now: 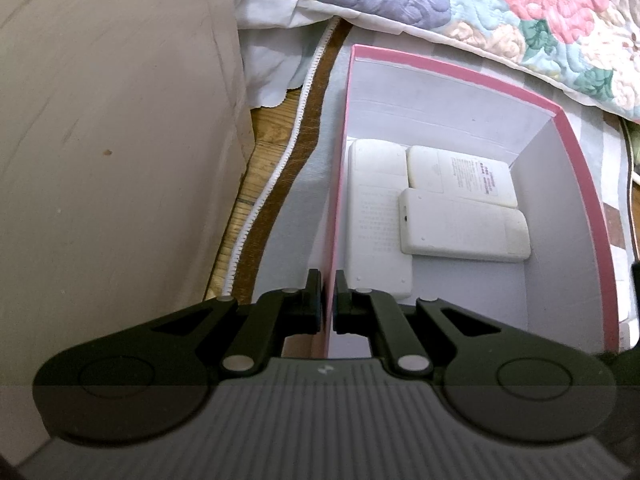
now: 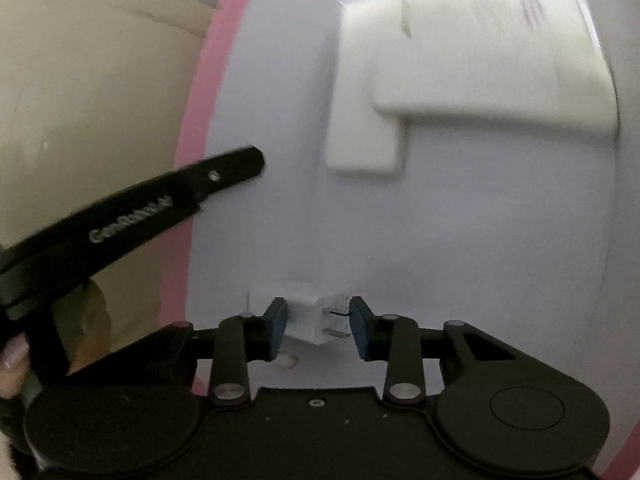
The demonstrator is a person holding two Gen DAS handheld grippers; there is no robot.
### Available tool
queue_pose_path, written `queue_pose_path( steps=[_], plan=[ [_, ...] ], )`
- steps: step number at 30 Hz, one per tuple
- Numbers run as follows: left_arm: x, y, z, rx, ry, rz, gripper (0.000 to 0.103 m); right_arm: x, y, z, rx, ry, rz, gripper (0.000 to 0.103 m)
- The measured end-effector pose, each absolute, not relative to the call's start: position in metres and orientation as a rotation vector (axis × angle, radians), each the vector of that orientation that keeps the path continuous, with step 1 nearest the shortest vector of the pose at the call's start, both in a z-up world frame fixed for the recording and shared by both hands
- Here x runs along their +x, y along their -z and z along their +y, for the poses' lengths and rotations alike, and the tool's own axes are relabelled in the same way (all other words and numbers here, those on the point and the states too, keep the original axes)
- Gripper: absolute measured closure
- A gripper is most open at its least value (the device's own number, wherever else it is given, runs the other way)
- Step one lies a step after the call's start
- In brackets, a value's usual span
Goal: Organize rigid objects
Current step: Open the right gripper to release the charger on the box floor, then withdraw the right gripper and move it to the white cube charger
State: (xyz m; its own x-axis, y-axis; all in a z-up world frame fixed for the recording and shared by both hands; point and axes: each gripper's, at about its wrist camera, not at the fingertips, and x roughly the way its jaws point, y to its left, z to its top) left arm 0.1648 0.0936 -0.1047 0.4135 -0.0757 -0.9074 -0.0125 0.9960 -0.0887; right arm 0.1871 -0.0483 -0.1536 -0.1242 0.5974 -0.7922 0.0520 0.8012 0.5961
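While the left gripper (image 1: pixel 328 300) clamps down tight on the near wall of the pink-rimmed box (image 1: pixel 460 74), its fingers pinch that thin cardboard edge from either side. Inside, three white rectangular devices lie flat on the box floor at the far end: a long one (image 1: pixel 378 216) against the left wall, a labelled one (image 1: pixel 464 174) beside it, and a third (image 1: pixel 464 226) lying across both. Over on the right wrist view the picture is blurred, but the right gripper (image 2: pixel 319 326) sits low in the box with a small white plug adapter (image 2: pixel 310 320) between its blue pads – jaws partly open, the right pad just at the metal prongs, though whether the pads truly press on it I cannot tell. A floral quilt (image 1: pixel 500 4) hangs beyond the box.
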Motion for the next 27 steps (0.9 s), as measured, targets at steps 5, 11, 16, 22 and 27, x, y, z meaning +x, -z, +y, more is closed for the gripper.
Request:
queue_pose_path(
  steps=[5, 11, 16, 22, 27],
  plan=[
    [0.165, 0.104, 0.093, -0.086, 0.037, 1.145, 0.099, 0.183, 0.155, -0.049, 0.529, -0.524, 1.675, 0.062],
    [0.166, 0.104, 0.095, -0.100, 0.040, 1.152, 0.098, 0.187, 0.112, -0.059, 0.491, -0.612, 1.563, 0.062],
    [0.166, 0.105, 0.095, -0.092, 0.035, 1.152, 0.099, 0.180, 0.046, -0.104, 0.328, -0.653, 1.366, 0.061],
    [0.166, 0.105, 0.093, -0.084, 0.020, 1.151, 0.099, 0.147, 0.022, -0.187, 0.187, -0.496, 1.179, 0.056],
    [0.167, 0.105, 0.092, -0.083, 0.011, 1.149, 0.099, 0.109, 0.039, -0.225, -0.030, -0.396, 1.163, 0.052]
  ],
)
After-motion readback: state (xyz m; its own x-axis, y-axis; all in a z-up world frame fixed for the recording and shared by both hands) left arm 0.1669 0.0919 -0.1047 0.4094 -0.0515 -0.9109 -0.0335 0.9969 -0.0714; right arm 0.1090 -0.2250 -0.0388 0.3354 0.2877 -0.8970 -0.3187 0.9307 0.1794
